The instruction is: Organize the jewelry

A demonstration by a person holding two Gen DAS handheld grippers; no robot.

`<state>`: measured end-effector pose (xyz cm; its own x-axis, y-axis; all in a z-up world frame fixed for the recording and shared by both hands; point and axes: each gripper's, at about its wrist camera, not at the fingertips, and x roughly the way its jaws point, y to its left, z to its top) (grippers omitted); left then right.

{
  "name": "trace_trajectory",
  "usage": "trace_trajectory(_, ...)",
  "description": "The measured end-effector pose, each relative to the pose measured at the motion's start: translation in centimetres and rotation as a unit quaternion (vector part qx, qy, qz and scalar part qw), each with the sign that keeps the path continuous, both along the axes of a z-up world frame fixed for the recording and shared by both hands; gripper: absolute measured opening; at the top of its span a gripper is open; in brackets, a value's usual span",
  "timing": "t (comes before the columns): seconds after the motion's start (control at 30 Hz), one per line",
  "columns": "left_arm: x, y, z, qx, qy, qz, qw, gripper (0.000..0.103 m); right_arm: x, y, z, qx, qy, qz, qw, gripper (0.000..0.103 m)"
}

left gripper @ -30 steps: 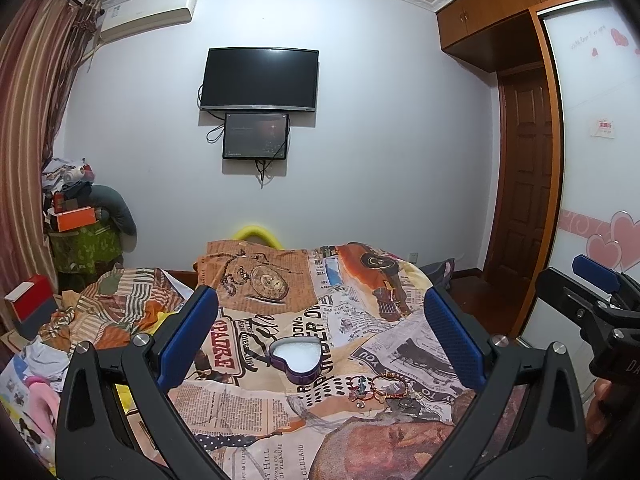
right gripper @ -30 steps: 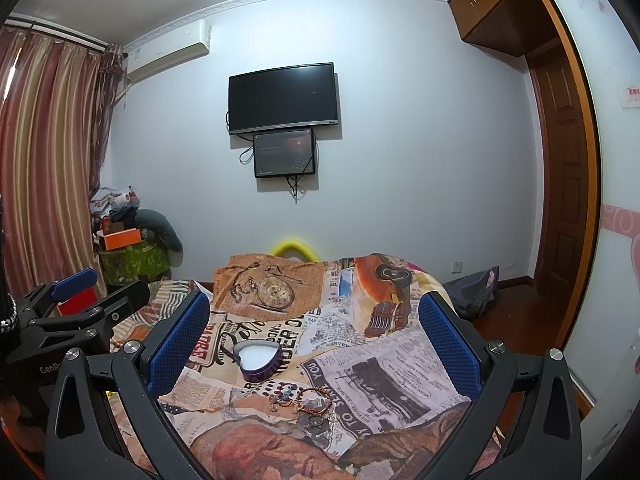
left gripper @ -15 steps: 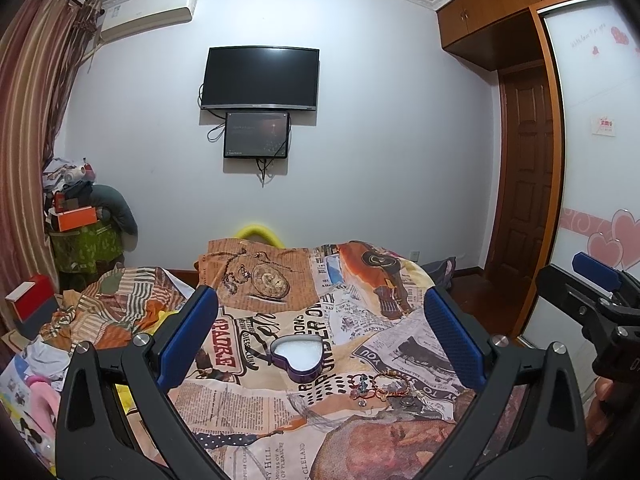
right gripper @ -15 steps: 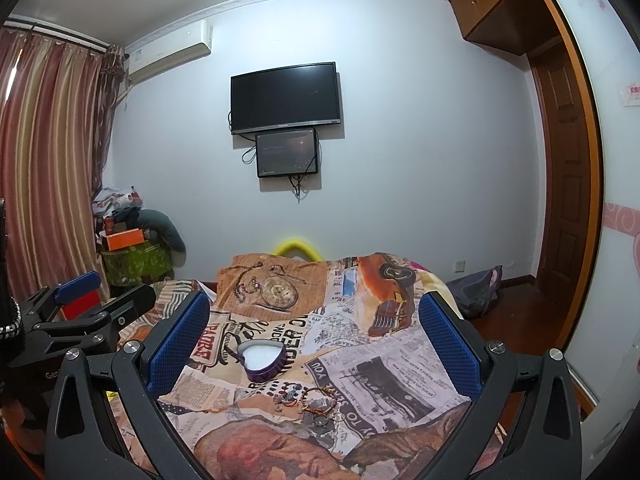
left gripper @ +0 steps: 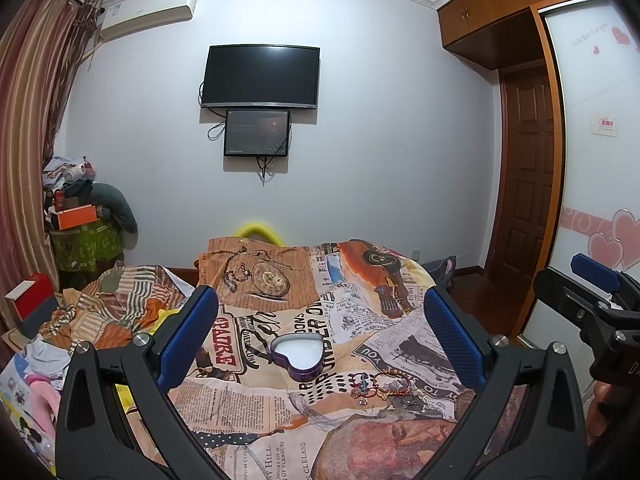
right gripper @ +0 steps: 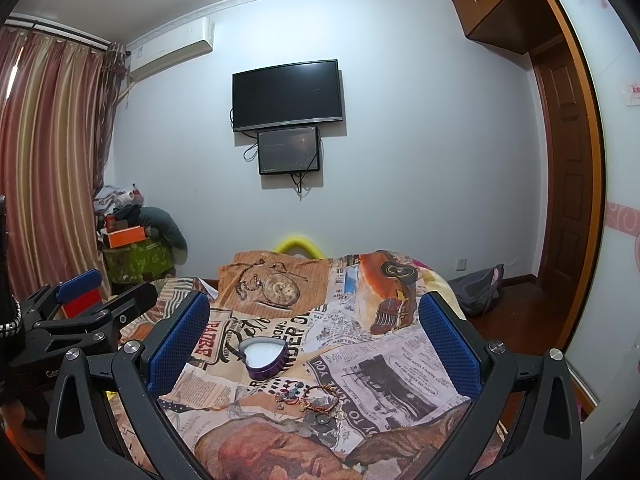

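our left hand-held gripper (left gripper: 320, 336) and right hand-held gripper (right gripper: 314, 340) both spread wide above the bed (left gripper: 256, 408), heart-shaped box (left gripper: 297, 358) beside tangled bracelets (left gripper: 380, 385)

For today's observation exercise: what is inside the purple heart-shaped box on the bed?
The heart-shaped box is open, showing only a plain white lining. No jewelry lies in it; the bracelets lie beside it on the bedspread. Anything under the lining is hidden.

1. White wall (left gripper: 380, 140) carries a dark television (left gripper: 260, 76) and an air conditioner (left gripper: 150, 10).
2. Striped curtains (right gripper: 48, 160) hang left.
3. A brown door (left gripper: 528, 176) stands right.
4. A newspaper-print bedspread (left gripper: 352, 312) covers the bed.
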<state>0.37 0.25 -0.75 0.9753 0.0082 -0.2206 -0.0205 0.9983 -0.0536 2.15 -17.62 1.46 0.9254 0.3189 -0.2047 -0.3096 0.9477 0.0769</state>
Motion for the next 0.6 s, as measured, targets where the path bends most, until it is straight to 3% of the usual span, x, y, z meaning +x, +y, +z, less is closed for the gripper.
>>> trace_trajectory(0.6,0.76,-0.05,-0.40,0.002,0.009,-0.007,0.9999,0.103,0.64,0.35,-0.64,-0.008,0.011,-0.005,1.000,0.103)
